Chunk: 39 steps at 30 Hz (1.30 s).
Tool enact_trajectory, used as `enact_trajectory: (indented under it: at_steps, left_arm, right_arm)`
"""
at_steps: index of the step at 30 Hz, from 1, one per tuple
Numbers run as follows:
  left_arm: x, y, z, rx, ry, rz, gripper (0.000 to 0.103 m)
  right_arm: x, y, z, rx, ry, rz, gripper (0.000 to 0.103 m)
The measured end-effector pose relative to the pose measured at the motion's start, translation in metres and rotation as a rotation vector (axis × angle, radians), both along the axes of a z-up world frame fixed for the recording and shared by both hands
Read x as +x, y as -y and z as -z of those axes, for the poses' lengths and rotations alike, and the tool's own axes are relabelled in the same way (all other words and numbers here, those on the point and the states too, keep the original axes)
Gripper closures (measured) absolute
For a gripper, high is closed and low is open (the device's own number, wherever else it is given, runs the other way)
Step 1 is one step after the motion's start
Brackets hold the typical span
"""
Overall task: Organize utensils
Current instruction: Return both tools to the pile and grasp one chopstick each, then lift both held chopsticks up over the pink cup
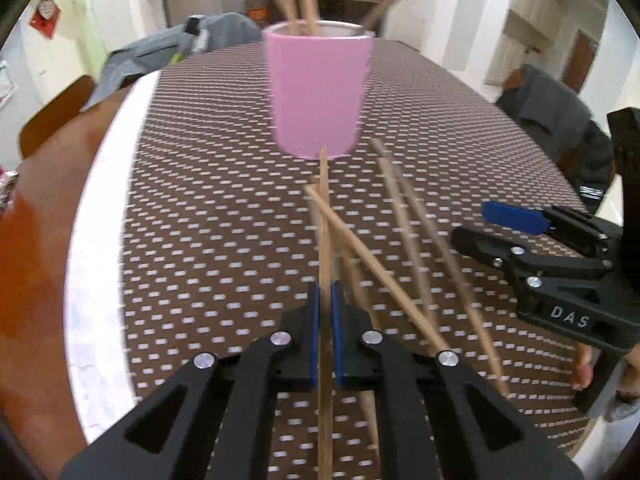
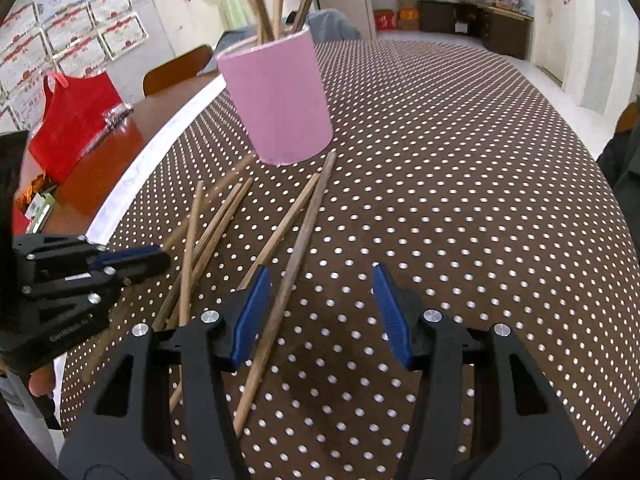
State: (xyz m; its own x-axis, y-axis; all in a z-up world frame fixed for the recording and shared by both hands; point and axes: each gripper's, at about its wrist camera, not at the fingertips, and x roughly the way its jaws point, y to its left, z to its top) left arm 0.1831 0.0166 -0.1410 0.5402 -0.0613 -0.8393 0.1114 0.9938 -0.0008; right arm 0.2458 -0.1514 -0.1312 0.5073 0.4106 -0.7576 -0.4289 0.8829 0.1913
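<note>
Nearest in the left wrist view, the left gripper [image 1: 325, 332] is pinched tight on one chopstick [image 1: 325, 216] pointing to twelve o'clock at the pink cup [image 1: 318, 92]; held near one end, it could swivel or knock the chopsticks crossing it and miss the rim. In the right wrist view the right gripper [image 2: 320, 312] stands about half open and empty, a darker chopstick [image 2: 296, 252] between its jaws untouched. The loose chopsticks [image 2: 208, 240] fan out at ten o'clock, and the cup beyond them at eleven already holds several.
</note>
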Motion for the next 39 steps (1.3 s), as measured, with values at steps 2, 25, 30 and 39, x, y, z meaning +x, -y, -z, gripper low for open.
enact_trajectory:
  at_steps: [2,25,30,39]
  left_arm:
    - [0.001,-0.009,-0.001,0.010,0.007,-0.031,0.097]
    - [0.057,-0.048,0.015,0.040,-0.157,-0.116,0.076]
    - [0.066,-0.045,0.014,0.046,-0.181,-0.080,0.082]
    - [0.063,-0.052,0.014,-0.023,-0.142,-0.107,0.097]
  right_arm:
    - [0.005,-0.009,0.002,-0.017,-0.017,-0.010,0.050]
    - [0.077,-0.025,-0.007,-0.239,-0.252,-0.069,0.083]
    - [0.106,-0.005,-0.015,-0.143,-0.296,-0.051,0.093]
    - [0.106,0.041,-0.017,0.004,-0.295,-0.055,0.097]
